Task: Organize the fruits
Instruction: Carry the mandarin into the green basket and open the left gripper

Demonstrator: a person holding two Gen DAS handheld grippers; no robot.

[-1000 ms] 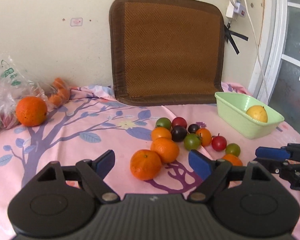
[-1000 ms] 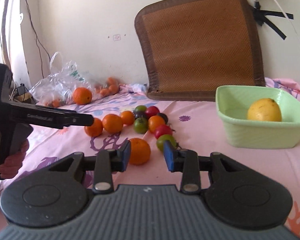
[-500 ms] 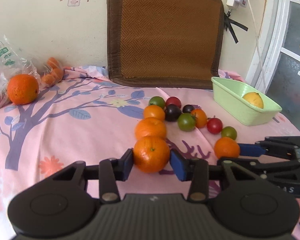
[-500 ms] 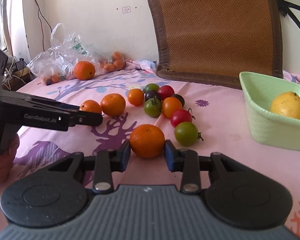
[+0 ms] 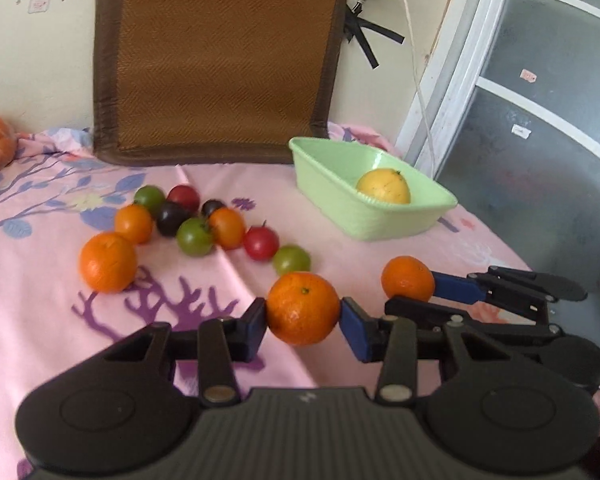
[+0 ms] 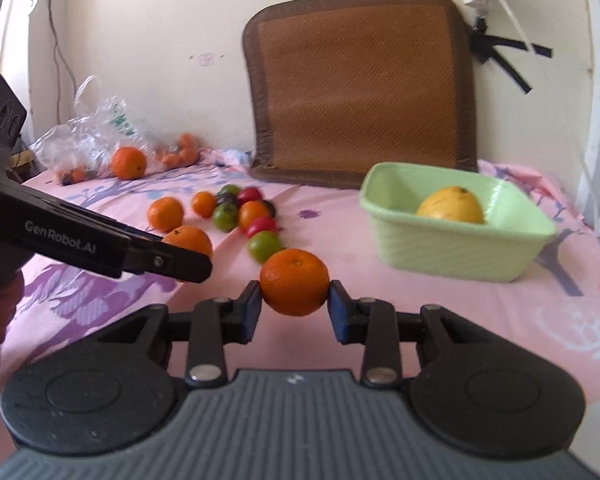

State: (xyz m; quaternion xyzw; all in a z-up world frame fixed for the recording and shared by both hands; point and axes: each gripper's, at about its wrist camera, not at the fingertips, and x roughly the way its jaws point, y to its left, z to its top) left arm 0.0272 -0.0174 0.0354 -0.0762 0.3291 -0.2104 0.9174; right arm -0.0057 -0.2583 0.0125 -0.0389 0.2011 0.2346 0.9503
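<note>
Above pink cloth [image 5: 28,320], left hand-held gripper [image 5: 303,322] clamping orange [image 5: 303,308], right hand-held gripper [image 6: 294,300] clamping tangerine [image 6: 294,282]

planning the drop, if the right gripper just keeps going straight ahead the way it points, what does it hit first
The right gripper, shut on an orange, points past the green tomato toward the brown mat at the wall. The green basket sits right of that line; depth is unclear.

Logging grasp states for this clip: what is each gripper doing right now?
Left gripper: closed on an orange.
Right gripper: closed on another orange.
</note>
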